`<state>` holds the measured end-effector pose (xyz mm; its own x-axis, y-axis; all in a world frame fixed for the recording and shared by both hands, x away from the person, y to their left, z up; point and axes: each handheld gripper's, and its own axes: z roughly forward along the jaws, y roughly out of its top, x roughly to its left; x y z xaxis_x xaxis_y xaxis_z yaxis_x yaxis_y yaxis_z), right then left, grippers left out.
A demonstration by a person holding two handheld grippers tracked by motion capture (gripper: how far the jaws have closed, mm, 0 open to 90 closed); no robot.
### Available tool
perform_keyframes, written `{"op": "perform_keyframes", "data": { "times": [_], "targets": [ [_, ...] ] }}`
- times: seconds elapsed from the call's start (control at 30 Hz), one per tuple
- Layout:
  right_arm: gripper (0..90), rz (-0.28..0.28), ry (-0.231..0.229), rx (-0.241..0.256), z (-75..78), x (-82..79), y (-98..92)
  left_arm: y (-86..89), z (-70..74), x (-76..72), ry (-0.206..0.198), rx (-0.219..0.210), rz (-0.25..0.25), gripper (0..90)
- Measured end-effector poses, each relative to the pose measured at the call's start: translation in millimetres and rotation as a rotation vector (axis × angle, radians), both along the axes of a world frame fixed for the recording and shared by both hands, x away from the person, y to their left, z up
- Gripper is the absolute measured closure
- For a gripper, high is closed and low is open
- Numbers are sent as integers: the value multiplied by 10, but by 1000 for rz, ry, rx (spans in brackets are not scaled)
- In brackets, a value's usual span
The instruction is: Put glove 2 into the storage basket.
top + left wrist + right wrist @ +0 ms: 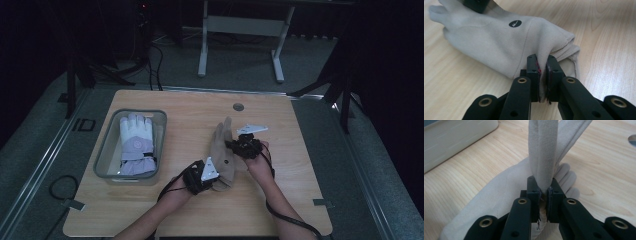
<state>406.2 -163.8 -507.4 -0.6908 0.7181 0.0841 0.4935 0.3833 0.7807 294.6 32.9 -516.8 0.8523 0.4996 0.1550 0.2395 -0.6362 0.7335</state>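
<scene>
A beige glove point(223, 150) lies near the middle of the wooden table point(280, 200). My left gripper point(214, 176) is shut on the glove's cuff edge point(559, 53) at its near end; a small black logo point(515, 23) shows on the glove's back. My right gripper point(235, 144) is shut on the glove's fingers point(544, 152), which rise folded from between the jaws. A second, white and lilac glove point(136, 144) lies in the grey bin point(161, 125) at the left.
The grey bin's pale wall point(454, 137) is close by in the right gripper view. A round cable hole point(238, 107) sits near the table's far edge. A white desk frame point(240, 30) stands beyond the table.
</scene>
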Motion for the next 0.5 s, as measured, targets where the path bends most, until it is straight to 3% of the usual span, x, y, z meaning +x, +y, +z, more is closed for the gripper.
{"op": "perform_keyframes", "data": {
  "times": [0.27,0.4,0.5],
  "targets": [
    [836,16,-16,32,156,-16,82,94,212,-51,-38,25,1,842],
    [836,26,-31,41,284,-19,137,139,269,-59,-44,27,9,843],
    [836,24,-35,46,294,-34,160,156,268,-73,-46,28,7,843]
  ]
}}
